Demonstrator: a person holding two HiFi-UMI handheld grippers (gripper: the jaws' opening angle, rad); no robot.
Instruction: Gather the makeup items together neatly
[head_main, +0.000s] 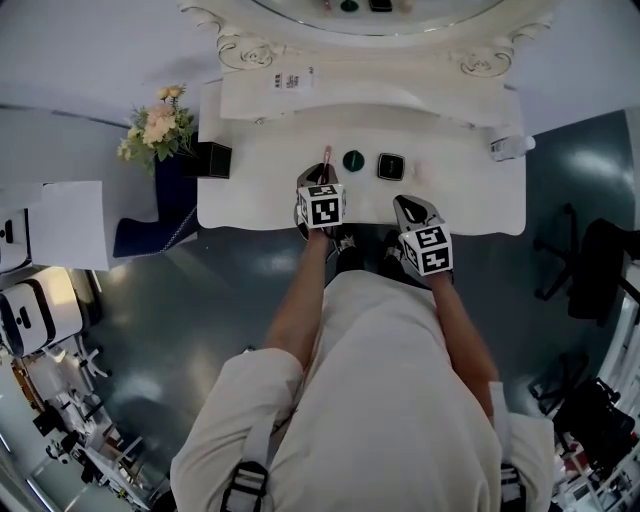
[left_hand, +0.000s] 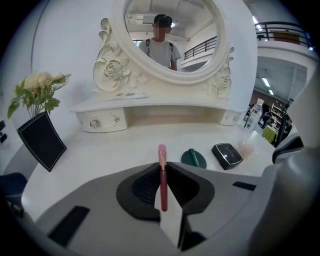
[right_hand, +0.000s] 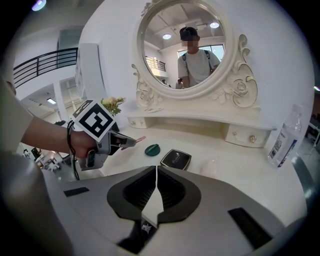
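My left gripper (left_hand: 162, 169) is shut on a slim pink lip gloss tube (left_hand: 162, 155), which sticks out forward past the jaws, above the white vanity top (head_main: 260, 190). In the head view this gripper (head_main: 321, 178) holds the tube (head_main: 327, 155) just left of a round green compact (head_main: 353, 159). To the right of that lie a black square compact (head_main: 391, 166) and a pale pink item (head_main: 418, 172). My right gripper (right_hand: 156, 172) is shut and empty, held back near the table's front edge (head_main: 409, 207). From it I see the green compact (right_hand: 152, 149) and black compact (right_hand: 175, 159).
A round ornate mirror (left_hand: 167, 35) stands behind a low shelf with small drawers (left_hand: 100, 120). Flowers in a black vase (left_hand: 42, 140) stand at the table's left end, a water bottle (right_hand: 282, 140) at its right end. An office chair (head_main: 590, 265) is off to the right.
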